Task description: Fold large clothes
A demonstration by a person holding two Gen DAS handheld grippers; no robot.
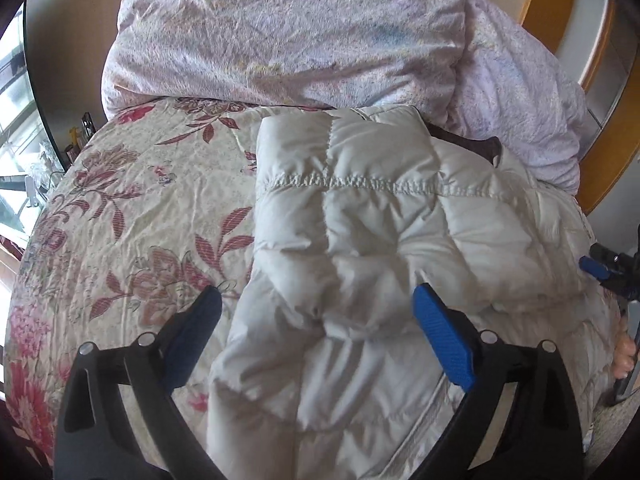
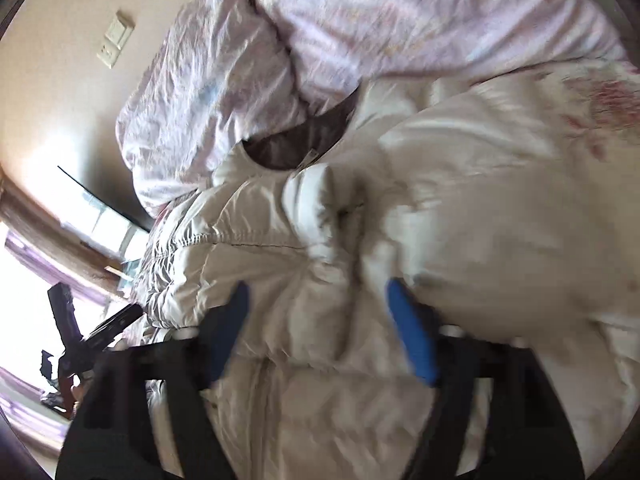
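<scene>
A white quilted down jacket (image 1: 384, 240) is lying spread on a bed, on top of a floral bedspread (image 1: 132, 216) printed with red and pink flowers. In the left wrist view the jacket is filling the centre and the 3 to 6 o'clock part of the picture, with one padded section folded over its top; its dark lining (image 1: 468, 142) is being shown at the collar, toward 1 o'clock.

The left gripper (image 1: 316, 300) is being held over the near part of the jacket with its blue-padded fingers (image 1: 442, 336) standing wide apart; fabric is lying between them, but nothing is being pinched. The right gripper (image 2: 316, 312) is being seen blurred in its own view, its fingers likewise spread over rumpled jacket fabric, with no cloth being clamped. In the left wrist view its blue tip is being glimpsed at the 3 o'clock edge, just beside the jacket's side.

Beyond the collar, from 11 to 2 o'clock, a bulky pale lilac duvet (image 1: 280, 32) is being piled up, touching the jacket's top edge and crowding that end of the bed. A window (image 1: 16, 120) is being seen at 9 o'clock, and a wooden door frame (image 1: 560, 8) at 2 o'clock. A wall switch plate (image 2: 116, 40) is being shown at 10 o'clock in the right wrist view.
</scene>
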